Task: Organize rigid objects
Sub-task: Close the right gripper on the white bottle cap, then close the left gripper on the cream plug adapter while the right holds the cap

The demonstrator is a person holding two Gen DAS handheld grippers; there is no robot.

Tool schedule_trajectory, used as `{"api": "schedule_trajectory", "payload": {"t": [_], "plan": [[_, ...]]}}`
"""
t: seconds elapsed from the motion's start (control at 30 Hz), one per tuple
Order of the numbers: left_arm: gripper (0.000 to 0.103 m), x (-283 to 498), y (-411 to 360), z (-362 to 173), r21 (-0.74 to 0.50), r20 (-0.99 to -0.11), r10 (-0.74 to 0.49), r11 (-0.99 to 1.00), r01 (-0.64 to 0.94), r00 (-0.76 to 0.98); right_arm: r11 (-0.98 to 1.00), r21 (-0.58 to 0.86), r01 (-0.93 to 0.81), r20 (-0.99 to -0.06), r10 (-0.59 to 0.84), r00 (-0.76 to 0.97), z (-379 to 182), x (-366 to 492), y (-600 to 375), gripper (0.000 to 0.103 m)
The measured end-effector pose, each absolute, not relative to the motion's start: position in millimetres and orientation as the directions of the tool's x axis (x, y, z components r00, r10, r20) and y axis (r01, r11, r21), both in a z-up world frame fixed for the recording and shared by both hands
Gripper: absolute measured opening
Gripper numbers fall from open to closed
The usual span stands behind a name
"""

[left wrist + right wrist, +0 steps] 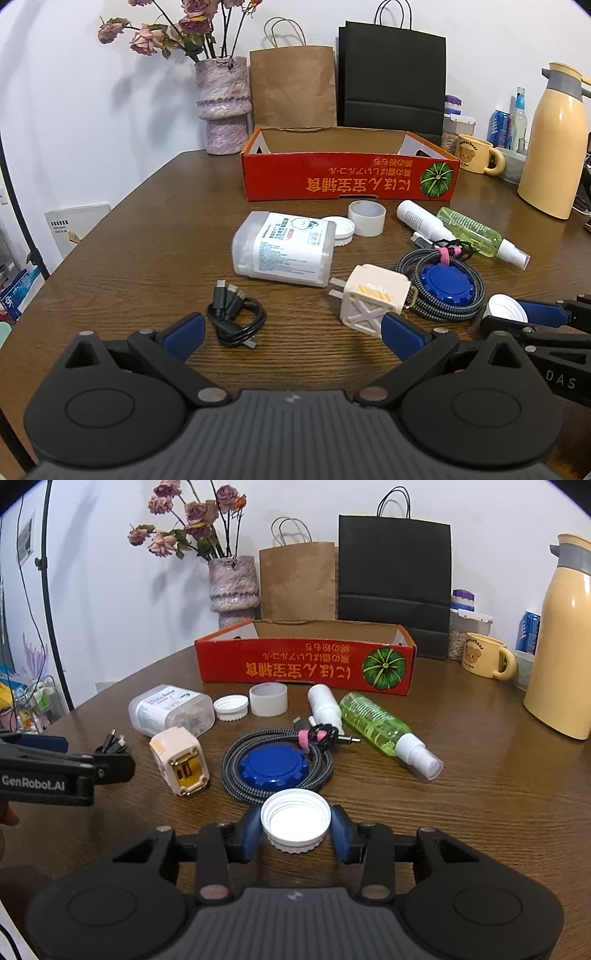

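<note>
In the left wrist view, our left gripper [291, 332] hangs low over the near table [122, 236] with its jaws wide and nothing between them. The black cable [236, 317] lies just ahead between the fingers, and the charger [369, 302] sits by the right finger. Farther off lie the wipes tub [284, 251], a tape ring [366, 218] and the red box [351, 177], open at the top. At the right edge the right gripper [517, 314] shows, with the white cap [504, 308] between its fingers.

In the right wrist view, our right gripper [295, 830] has its blue pads on either side of the white cap [295, 821], jaws narrowed around it; we judge it gripped, though contact on both sides is not certain. Just beyond lie the blue lid [277, 766] inside the braided cable [280, 764], then the green bottle [380, 727] and white bottle [325, 705], and the red box [306, 664] at the far middle.

To do this well, we should keep the squeeze even so the round cap does not pop out, lift straight clear of the braided cable, pass over the bottles and release low inside the box.
</note>
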State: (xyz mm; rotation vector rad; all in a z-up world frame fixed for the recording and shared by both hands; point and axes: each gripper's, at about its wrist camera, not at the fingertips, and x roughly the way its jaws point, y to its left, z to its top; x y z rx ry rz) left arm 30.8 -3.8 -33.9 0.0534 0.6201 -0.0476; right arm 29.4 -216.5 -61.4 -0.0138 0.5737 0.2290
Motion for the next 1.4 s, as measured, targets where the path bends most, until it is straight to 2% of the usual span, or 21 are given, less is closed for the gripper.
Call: {"api": "schedule_trajectory", "payload": {"t": [0.33, 0.57, 1.07, 1.1, 1.2, 1.27, 1.33, 1.4], "plan": [[0.103, 44.7, -24.7, -35.3, 0.015, -0.571, -0.113, 0.989, 0.147, 0.814, 0.981, 0.055, -0.185, -0.497, 0.188, 0.847, -50.9, 32.8, -231.8, 0.039], [0.103, 64.7, -39.4, -43.7, 0.052, -0.597, -0.083, 0.988, 0.142, 0.798, 0.983, 0.059, -0.174, -0.483, 0.181, 0.857, -48.0, 35.3, -239.9, 0.039], [0.102, 77.8, -45.1, -54.4, 0.049, -0.613, -0.082, 0.989, 0.141, 0.786, 0.982, 0.067, -0.179, -0.485, 0.189, 0.854, -50.3, 37.1, -241.0, 0.039], [0.101, 77.8, -45.3, -54.4, 0.046, -0.613, -0.083, 0.989, 0.141, 0.786, 0.982, 0.066, -0.179, -0.485, 0.189, 0.854, -50.5, 37.3, -240.9, 0.039], [0.087, 77.5, -44.8, -54.5, 0.032, -0.614, -0.099, 0.988, 0.15, 0.783, 0.982, 0.066, -0.178, -0.485, 0.187, 0.854, -50.3, 37.1, -241.0, 0.039], [0.073, 77.6, -44.6, -54.9, 0.026, -0.618, -0.107, 0.987, 0.156, 0.779, 0.982, 0.062, -0.178, -0.485, 0.186, 0.855, -50.8, 36.5, -240.0, 0.039], [0.065, 77.0, -43.9, -54.8, 0.009, -0.618, -0.125, 0.986, 0.166, 0.776, 0.982, 0.061, -0.178, -0.485, 0.185, 0.855, -50.8, 36.5, -239.7, 0.039], [0.062, 76.6, -44.0, -54.6, 0.016, -0.613, -0.115, 0.987, 0.158, 0.781, 0.982, 0.06, -0.178, -0.485, 0.184, 0.855, -50.8, 36.5, -239.7, 0.039]]}}
